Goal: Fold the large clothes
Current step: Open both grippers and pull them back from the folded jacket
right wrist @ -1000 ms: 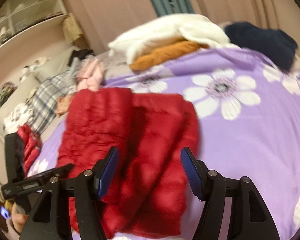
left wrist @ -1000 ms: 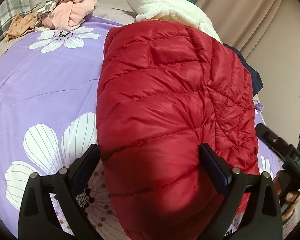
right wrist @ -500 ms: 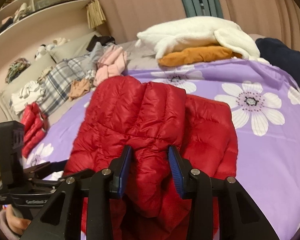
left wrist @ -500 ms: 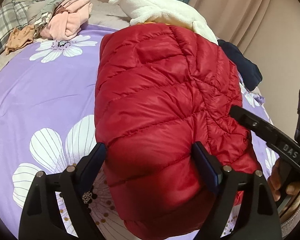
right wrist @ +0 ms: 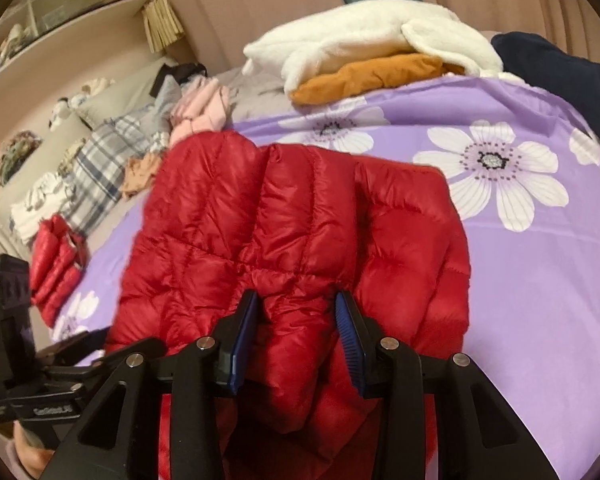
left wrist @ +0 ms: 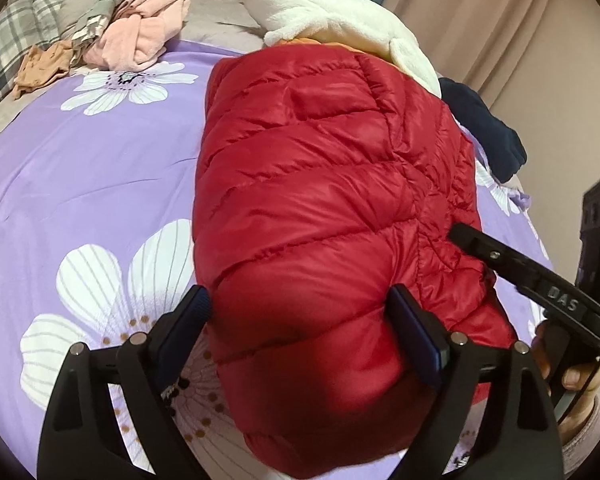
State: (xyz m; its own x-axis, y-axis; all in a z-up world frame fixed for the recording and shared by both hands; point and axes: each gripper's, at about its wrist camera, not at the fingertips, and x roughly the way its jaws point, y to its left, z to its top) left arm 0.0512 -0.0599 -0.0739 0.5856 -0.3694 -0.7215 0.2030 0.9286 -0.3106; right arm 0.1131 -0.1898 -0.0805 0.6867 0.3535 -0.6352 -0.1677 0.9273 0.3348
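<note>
The near, rounded end of the red puffer jacket [left wrist: 324,208] is bracketed by the left claw [left wrist: 300,320], whose jaws are spread wide; whether the pads press into the padding or merely flank it cannot be told. A thick ridge of the same jacket [right wrist: 300,240] is pinched by the right claw [right wrist: 296,336], its blue pads drawn partway together with quilted fabric bulging between them. In the left wrist view the right claw [left wrist: 520,272] is seen touching the jacket's right edge, with fingers of the hand [left wrist: 572,376] wrapped round its handle.

The jacket is laid folded on a bed covered by a purple spread [left wrist: 84,176] printed with large white flowers; about four blooms are counted in the right wrist view around the jacket. Left of the jacket, near the bed's edge, a second, smaller red quilted piece [right wrist: 56,264] is seen. Beyond the jacket's far left corner, one pink garment [left wrist: 140,36], one tan garment [left wrist: 40,64] and one plaid cloth [right wrist: 100,168] are heaped together. Behind the jacket's far end, one white fleece [right wrist: 372,44] is stacked on one orange garment [right wrist: 368,76], and one navy garment [right wrist: 560,68] is laid to their right. Farther back, beige curtains [left wrist: 480,12] are hung, and a shelf [right wrist: 60,36] is mounted on the wall above the plaid cloth.
</note>
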